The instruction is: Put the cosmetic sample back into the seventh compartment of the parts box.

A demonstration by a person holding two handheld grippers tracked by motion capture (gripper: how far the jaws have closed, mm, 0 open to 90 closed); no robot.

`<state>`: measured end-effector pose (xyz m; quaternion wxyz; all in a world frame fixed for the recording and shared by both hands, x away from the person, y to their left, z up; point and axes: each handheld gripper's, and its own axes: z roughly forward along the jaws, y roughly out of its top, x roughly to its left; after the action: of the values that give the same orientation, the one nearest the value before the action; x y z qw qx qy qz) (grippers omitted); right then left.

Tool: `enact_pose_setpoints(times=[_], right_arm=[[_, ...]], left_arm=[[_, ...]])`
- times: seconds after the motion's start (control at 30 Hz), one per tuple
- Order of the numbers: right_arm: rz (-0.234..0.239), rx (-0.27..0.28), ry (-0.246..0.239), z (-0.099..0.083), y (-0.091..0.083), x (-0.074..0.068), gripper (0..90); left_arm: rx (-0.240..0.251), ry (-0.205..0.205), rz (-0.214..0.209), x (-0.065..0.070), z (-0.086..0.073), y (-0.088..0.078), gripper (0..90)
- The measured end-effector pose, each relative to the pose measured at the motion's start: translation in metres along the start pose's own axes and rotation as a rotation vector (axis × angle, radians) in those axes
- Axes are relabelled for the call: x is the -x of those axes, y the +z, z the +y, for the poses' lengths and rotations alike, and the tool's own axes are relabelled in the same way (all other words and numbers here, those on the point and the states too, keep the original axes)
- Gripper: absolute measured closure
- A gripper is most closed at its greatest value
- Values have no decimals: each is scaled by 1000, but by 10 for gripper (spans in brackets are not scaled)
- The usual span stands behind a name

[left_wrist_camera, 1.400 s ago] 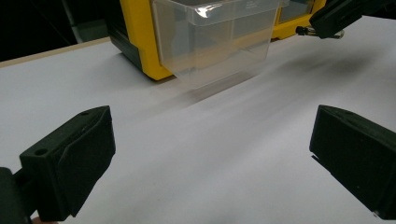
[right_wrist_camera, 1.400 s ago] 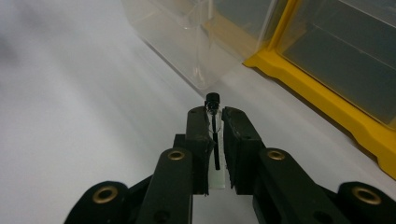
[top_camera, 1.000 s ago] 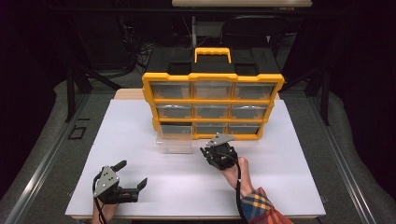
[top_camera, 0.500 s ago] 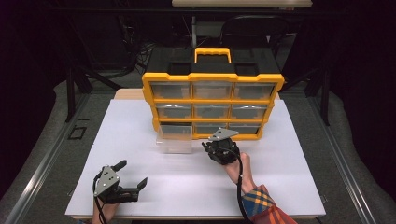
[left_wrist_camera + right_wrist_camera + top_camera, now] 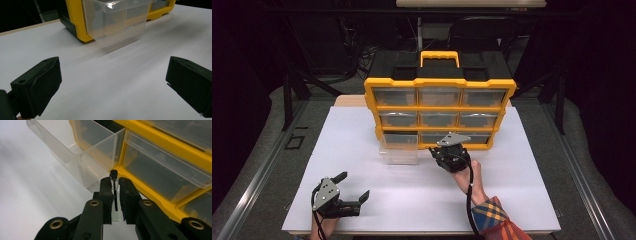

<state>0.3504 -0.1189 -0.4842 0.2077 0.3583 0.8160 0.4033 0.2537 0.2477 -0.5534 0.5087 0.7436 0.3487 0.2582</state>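
Small part [image 5: 114,175], clear-bodied with a black cap and a thin dark stem, sits pinched between the jaws of the right hand-held gripper [image 5: 114,185], raised just in front of the yellow organizer [image 5: 439,86] and beside its pulled-out clear drawer [image 5: 399,149] at the bottom left of the cabinet. The part's exact kind is too small to tell. The left hand-held gripper [image 5: 353,187] rests low near the front edge of the white surface [image 5: 522,165], jaws spread wide and holding nothing, well apart from the drawer. The risk from here appears to lie in the drop: the part is narrow and gripped only along its lower half, so a twist of the wrist could let it slip onto the surface rather than into the drawer. The drawer hangs far out of its slot with nothing steadying it, and a nudge from the jaws on its rim could tip it or push it askew. A release made short of the rim would likely send the part against the yellow frame.
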Motion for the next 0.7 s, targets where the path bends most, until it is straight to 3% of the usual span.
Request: enact_pose_setpoints(times=[0.7], right_arm=[[0,24,-3,17,-5,3,806]], left_arm=[[0,-5,4,0,0,0,2]])
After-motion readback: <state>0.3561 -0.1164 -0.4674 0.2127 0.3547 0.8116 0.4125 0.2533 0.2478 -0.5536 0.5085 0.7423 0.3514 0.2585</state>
